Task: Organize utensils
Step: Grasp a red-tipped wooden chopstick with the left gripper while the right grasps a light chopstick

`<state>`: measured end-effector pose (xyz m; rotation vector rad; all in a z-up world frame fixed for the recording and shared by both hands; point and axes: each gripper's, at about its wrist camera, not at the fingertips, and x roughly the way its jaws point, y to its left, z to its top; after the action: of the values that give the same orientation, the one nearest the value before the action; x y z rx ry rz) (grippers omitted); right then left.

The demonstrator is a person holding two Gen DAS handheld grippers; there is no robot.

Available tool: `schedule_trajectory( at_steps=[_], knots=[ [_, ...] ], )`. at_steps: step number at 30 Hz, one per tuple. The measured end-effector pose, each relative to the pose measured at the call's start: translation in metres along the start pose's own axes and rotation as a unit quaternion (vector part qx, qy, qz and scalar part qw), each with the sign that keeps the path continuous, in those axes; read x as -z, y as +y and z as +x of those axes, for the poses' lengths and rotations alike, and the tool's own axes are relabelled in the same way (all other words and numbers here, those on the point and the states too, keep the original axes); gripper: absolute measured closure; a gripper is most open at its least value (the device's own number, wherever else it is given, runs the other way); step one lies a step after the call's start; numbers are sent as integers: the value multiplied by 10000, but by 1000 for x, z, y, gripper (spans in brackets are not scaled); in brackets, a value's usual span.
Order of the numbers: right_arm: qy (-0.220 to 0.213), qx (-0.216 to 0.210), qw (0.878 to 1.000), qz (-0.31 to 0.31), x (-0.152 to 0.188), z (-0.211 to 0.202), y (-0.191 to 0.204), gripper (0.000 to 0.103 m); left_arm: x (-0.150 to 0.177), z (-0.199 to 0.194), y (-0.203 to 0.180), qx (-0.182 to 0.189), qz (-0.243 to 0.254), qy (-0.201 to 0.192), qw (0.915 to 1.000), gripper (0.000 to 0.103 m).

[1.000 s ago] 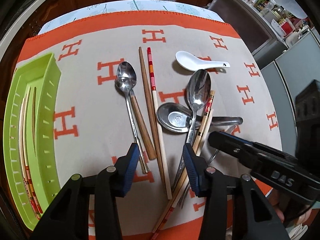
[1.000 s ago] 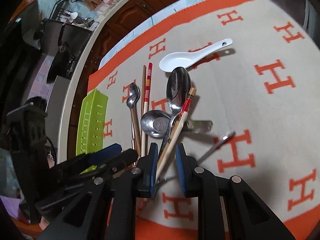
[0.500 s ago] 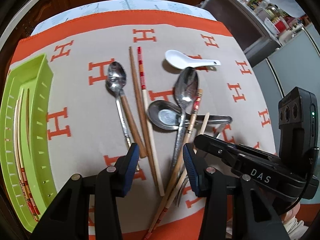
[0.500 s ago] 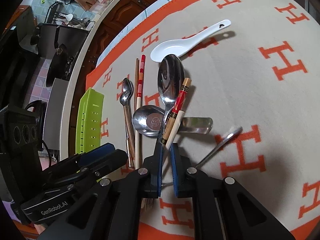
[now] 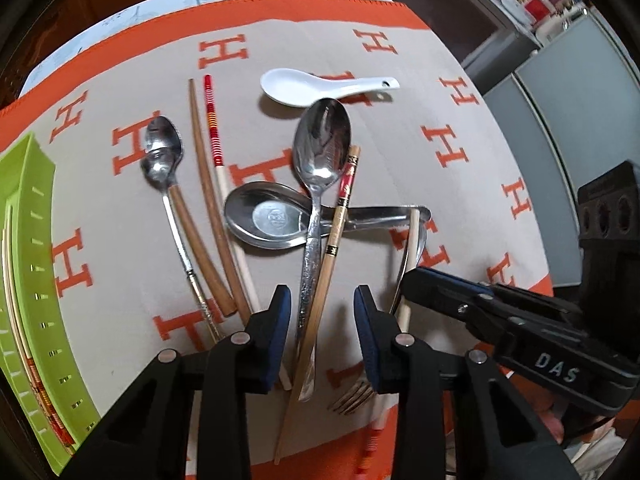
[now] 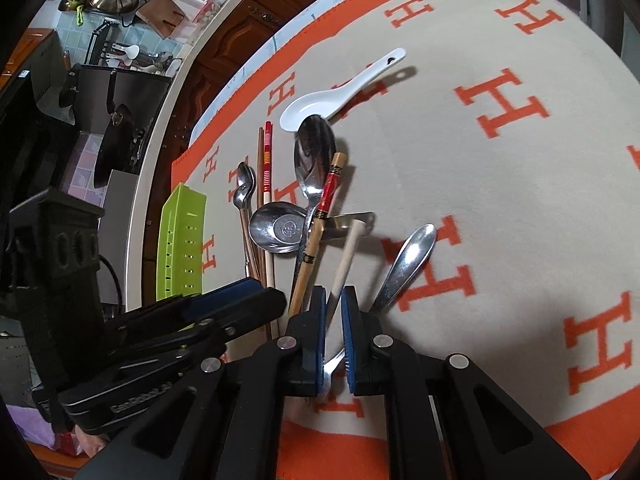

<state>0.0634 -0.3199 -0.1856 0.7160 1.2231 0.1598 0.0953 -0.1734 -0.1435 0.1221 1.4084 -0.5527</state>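
Utensils (image 5: 316, 208) lie loose in a pile on a beige, orange-edged cloth (image 5: 392, 152) covering the surface, close under both tongs. Nearest, the left tongs (image 5: 320, 296) are closing around two things, with a gap still showing at each blue pad: the handle of a large steel spoon (image 5: 322, 140) and a chopstick with a red-and-gold top (image 5: 346, 184). Just to their right, one fork (image 5: 352, 396) points its tines toward the camera.

The right tongs (image 6: 333, 292) are clenched on a pale chopstick (image 6: 348, 252), which slants up off the cloth. Its near end carries red stripes. The casing of these tongs reads "DAS" in the left wrist view. The casing of the left tongs reads something like "GenRobot.AI", seen at an angle.

Farther out there are five spoons in all. Two are small spoons (image 5: 160, 148), one lying on the other at the left. One is a flat-bottomed steel soup spoon (image 5: 268, 216) under the large spoon's neck. The last is a white ceramic spoon (image 5: 296, 86), the farthest.

Four chopsticks are out on the cloth, counting the gripped one. A plain brown chopstick (image 5: 202, 184) and a red-striped chopstick (image 5: 212, 128) lie side by side between the small spoons and the soup spoon.

At the far left stands one green slotted tray (image 5: 28, 208) holding several chopsticks (image 5: 16, 320); I cannot count them. Orange "H" letters repeat across the cloth.
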Motion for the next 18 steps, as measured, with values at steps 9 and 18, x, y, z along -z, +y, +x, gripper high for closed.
schedule_trajectory(
  at_steps=[9, 18],
  knots=[
    [-18, -34, 9999, 117, 4, -7, -15, 96, 3, 23, -9, -467, 141, 180, 9986, 94],
    [-55, -63, 9997, 222, 4, -9, -20, 97, 11, 4, -2, -138, -53, -74, 9999, 99]
  ],
)
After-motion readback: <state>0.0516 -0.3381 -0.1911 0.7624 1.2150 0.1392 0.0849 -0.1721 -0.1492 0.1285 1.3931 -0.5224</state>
